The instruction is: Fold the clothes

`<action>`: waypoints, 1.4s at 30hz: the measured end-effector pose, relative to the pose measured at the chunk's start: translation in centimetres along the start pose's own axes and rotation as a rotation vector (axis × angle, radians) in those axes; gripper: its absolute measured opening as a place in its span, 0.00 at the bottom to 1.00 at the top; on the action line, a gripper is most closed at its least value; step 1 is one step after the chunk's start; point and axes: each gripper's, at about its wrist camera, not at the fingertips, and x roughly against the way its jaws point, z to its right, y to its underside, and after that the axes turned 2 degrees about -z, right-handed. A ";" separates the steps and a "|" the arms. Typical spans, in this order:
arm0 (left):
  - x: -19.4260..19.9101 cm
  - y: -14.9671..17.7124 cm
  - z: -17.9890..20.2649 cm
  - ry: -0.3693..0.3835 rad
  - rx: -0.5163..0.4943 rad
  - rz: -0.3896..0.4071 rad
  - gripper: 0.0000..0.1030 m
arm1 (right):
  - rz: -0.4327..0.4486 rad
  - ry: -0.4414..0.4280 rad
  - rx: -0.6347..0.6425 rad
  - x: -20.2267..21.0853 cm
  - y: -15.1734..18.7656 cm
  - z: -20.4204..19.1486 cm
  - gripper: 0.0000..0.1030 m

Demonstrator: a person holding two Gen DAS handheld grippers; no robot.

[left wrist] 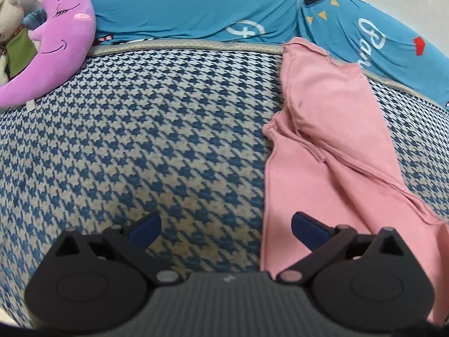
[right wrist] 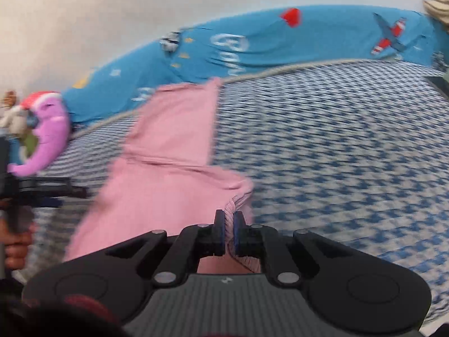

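Right claw (right wrist: 229, 231): closed on a ribbed edge of the pink garment (right wrist: 165, 174). Left claw (left wrist: 226, 229): open, empty, one finger over the garment's near edge. Garment lies on the bed (left wrist: 157, 129), lengthwise, partly doubled over with layers bunched; fold incomplete, flattening and further folding remain. Behind: purple plush toy (left wrist: 56, 47), blue pillow (left wrist: 196, 8)

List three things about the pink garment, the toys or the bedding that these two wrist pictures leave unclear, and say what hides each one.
1. Pink garment: type unclear; left wrist view cuts its near end behind the gripper body and the frame edge.
2. Right wrist view: motion blur smears the lettering on the blue printed sheet.
3. Brown plush toy: cut off by the left wrist frame edge and partly covered by the purple moon plush.
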 end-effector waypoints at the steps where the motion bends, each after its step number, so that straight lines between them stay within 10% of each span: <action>1: 0.0 0.1 -0.3 -0.003 0.004 0.000 1.00 | 0.004 -0.031 0.010 0.2 0.1 -0.9 0.08; 15: 1.4 1.1 -4.4 -0.019 0.067 0.009 1.00 | -0.090 -0.372 0.276 1.1 3.4 -13.6 0.08; 42: 2.3 0.3 -2.1 0.223 0.055 0.060 1.00 | -0.215 -0.475 0.431 -0.4 6.4 -15.5 0.25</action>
